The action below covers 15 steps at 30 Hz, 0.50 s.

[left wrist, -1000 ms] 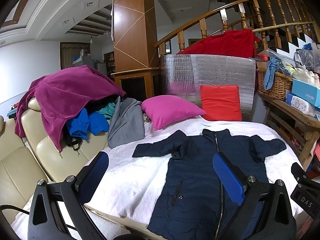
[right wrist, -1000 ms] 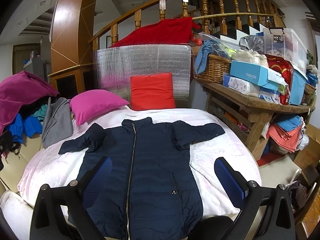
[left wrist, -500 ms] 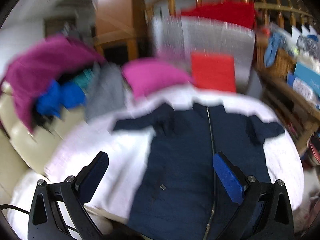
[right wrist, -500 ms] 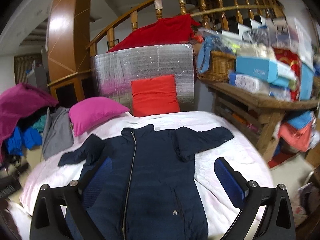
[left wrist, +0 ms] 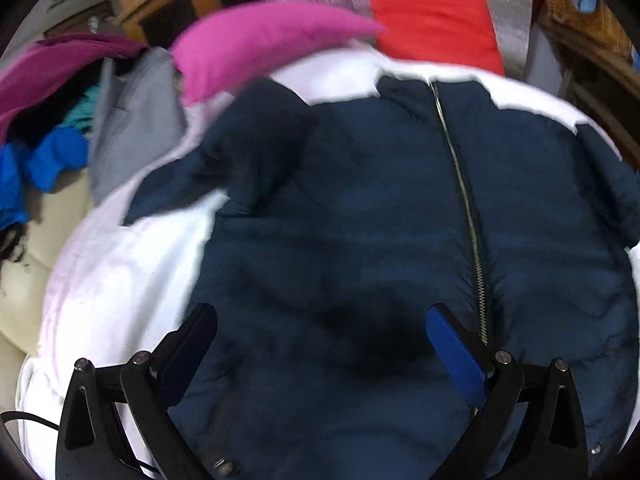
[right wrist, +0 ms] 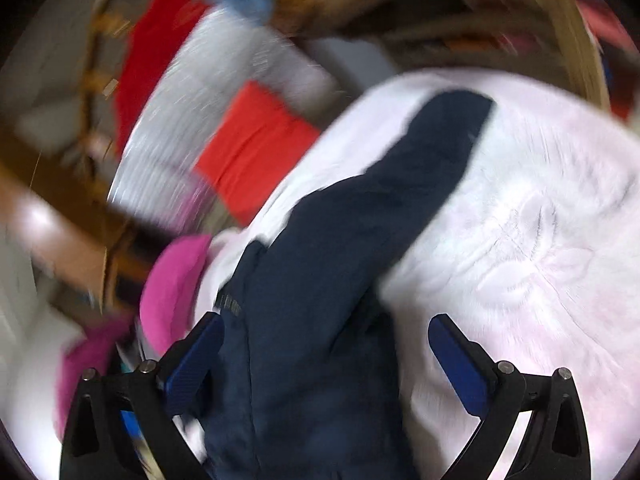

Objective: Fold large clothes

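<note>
On white bedding (left wrist: 120,280), navy jacket (left wrist: 360,208) spread flat; left gripper (left wrist: 320,344), right gripper (right wrist: 326,354), jaws wide

My left hand-held gripper (left wrist: 320,344) has its jaws spread wide, blue pads (left wrist: 456,356) facing each other, nothing between them. My right hand-held gripper (right wrist: 326,354) is likewise spread wide and empty, its view rolled sideways and motion-blurred.
</note>
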### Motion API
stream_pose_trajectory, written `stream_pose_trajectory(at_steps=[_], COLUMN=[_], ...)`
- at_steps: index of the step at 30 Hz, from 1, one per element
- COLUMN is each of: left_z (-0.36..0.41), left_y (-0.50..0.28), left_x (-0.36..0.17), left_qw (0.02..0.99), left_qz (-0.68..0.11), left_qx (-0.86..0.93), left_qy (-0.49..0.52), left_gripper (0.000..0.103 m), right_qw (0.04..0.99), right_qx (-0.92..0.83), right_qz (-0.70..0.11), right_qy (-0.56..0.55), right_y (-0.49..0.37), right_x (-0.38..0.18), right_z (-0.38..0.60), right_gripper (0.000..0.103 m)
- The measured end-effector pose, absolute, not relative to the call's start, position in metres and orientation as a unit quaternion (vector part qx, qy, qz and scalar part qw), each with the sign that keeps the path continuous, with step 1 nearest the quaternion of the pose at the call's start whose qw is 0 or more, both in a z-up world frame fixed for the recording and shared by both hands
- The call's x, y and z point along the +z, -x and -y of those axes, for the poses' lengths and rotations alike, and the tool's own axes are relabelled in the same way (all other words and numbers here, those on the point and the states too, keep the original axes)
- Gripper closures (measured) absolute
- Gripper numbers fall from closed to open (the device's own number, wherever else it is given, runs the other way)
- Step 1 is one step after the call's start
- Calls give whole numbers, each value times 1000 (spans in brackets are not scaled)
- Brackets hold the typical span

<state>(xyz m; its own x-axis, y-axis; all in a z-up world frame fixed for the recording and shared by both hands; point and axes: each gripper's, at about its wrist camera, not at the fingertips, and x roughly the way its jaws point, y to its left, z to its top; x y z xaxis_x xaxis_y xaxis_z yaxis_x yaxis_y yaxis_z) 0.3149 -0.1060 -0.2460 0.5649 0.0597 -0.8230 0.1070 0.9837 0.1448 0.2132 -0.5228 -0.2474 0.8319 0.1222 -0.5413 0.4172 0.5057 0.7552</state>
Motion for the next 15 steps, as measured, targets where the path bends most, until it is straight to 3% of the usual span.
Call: stream_pose_trajectory(at_steps=[7, 14, 15], left_z=[106, 109, 110], left_y=[-326, -332, -332], left_x=[-270, -275, -280], left_qw=[867, 867, 867], left_qz=[-487, -488, -488], left_qx=[-40, -40, -38], left_qy=[-103, -96, -89], left_gripper=[0, 0, 0], right_qw=[756, 745, 750], right_qx=[-142, -197, -202], right_qz=[-242, -248, -252], right_qy=[-592, -587, -578], right_y=[-258, -296, -297], right_x=[-314, -333, -333], right_z=[611, 651, 652], right_gripper=[11, 35, 44])
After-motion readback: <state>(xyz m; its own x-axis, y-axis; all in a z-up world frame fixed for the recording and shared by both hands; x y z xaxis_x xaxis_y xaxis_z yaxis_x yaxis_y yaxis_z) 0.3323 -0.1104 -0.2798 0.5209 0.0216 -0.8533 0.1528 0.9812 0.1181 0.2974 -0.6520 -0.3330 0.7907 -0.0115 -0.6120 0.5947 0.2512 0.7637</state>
